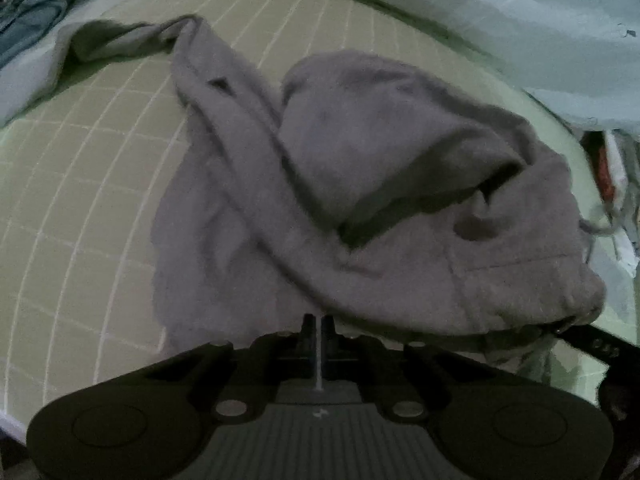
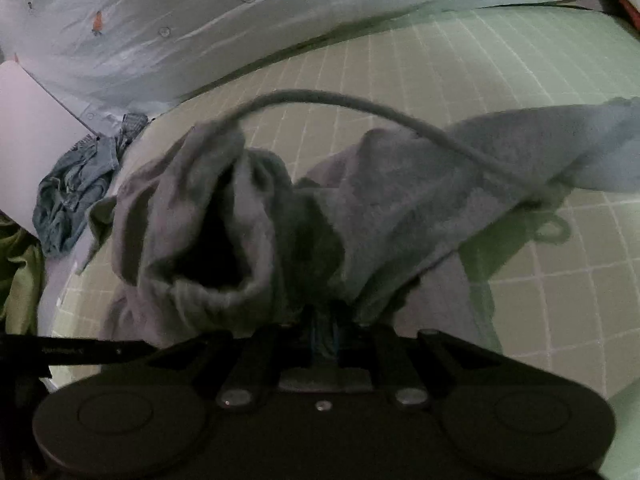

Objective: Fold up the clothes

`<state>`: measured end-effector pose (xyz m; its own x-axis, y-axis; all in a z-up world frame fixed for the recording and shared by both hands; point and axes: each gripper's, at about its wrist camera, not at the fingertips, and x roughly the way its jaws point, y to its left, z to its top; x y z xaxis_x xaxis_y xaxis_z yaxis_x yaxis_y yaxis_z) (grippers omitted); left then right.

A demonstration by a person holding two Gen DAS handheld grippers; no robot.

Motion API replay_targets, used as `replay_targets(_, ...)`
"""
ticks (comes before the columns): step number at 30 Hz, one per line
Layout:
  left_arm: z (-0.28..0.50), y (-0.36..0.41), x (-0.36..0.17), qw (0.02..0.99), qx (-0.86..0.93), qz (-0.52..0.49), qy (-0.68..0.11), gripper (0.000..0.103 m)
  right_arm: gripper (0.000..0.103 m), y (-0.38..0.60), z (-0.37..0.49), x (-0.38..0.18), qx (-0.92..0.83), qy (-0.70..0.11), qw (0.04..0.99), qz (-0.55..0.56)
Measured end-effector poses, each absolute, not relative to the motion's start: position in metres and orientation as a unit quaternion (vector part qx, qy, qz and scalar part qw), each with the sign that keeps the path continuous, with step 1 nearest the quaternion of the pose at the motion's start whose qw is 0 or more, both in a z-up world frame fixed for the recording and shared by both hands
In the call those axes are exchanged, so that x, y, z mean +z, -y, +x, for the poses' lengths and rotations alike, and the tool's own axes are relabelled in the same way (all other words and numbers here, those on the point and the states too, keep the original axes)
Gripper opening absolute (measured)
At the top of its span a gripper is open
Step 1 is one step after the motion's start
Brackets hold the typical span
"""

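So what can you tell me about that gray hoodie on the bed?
The gray hoodie looks soft and fleecy, with a hood, a long sleeve stretched out, a front pocket and a drawstring. It lies rumpled, not yet folded, on the green checked sheet. The right gripper is shut on a bunch of its fabric, lifting it. The left gripper is closed at its edge, though any grip is unclear.

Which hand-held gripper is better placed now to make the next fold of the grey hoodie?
Probably the right hand-held gripper: it is shut on the grey hoodie, lifting it. The left hand-held gripper is shut on nothing.
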<state>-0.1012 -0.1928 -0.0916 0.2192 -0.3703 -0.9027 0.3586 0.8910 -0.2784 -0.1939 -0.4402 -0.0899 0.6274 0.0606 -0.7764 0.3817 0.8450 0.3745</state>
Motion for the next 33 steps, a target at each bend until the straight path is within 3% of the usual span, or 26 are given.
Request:
replay_targets(4, -0.099, 0.19, -0.079, 0.793, -0.227, -0.011, -0.565, 0.009, 0.013, 0.44, -0.2, -0.073, -0.11, -0.407, 0.872, 0.247)
replay_targets(6, -0.095, 0.189, -0.071, 0.801, -0.223, -0.014, -0.555, 0.025, 0.02, 0.441, -0.203, -0.059, -0.121, -0.386, 0.881, 0.244)
replay_targets(9, -0.09, 0.189, -0.058, 0.815, -0.218, -0.004, -0.537, 0.033, 0.027, 0.446, -0.208, -0.04, -0.144, -0.356, 0.893, 0.236)
replay_targets(12, -0.084, 0.188, -0.049, 0.826, -0.216, 0.001, -0.521, 0.046, 0.04, 0.458, -0.21, -0.027, -0.184, -0.338, 0.894, 0.229)
replay_targets(17, -0.07, 0.2, -0.041, 0.828, -0.237, 0.007, -0.508, 0.069, 0.082, 0.476, -0.215, -0.025, -0.26, -0.328, 0.876, 0.238)
replay_targets(19, -0.064, 0.212, -0.041, 0.825, -0.251, 0.014, -0.507, 0.074, 0.083, 0.477, -0.215, -0.029, -0.277, -0.33, 0.869, 0.242)
replay_targets(20, -0.062, 0.219, -0.041, 0.823, -0.259, 0.019, -0.506, 0.074, 0.089, 0.476, -0.215, -0.03, -0.284, -0.332, 0.866, 0.242)
replay_targets(23, -0.057, 0.234, -0.042, 0.821, -0.274, 0.038, -0.499, 0.074, 0.094, 0.47, -0.216, -0.036, -0.292, -0.336, 0.864, 0.235)
replay_targets(25, -0.059, 0.232, -0.045, 0.822, -0.273, 0.045, -0.497, 0.064, 0.094, 0.468, -0.217, -0.039, -0.288, -0.34, 0.863, 0.237)
replay_targets(26, -0.061, 0.232, -0.047, 0.823, -0.273, 0.048, -0.496, 0.025, 0.094, 0.467, -0.218, -0.041, -0.287, -0.343, 0.863, 0.237)
replay_targets(27, -0.062, 0.231, -0.048, 0.824, -0.272, 0.051, -0.495, 0.013, 0.094, 0.467, -0.219, -0.042, -0.286, -0.346, 0.862, 0.235)
replay_targets(33, -0.072, 0.222, -0.055, 0.828, -0.268, 0.072, -0.487, 0.012, 0.094, 0.462, -0.219, -0.04, -0.289, -0.351, 0.862, 0.226)
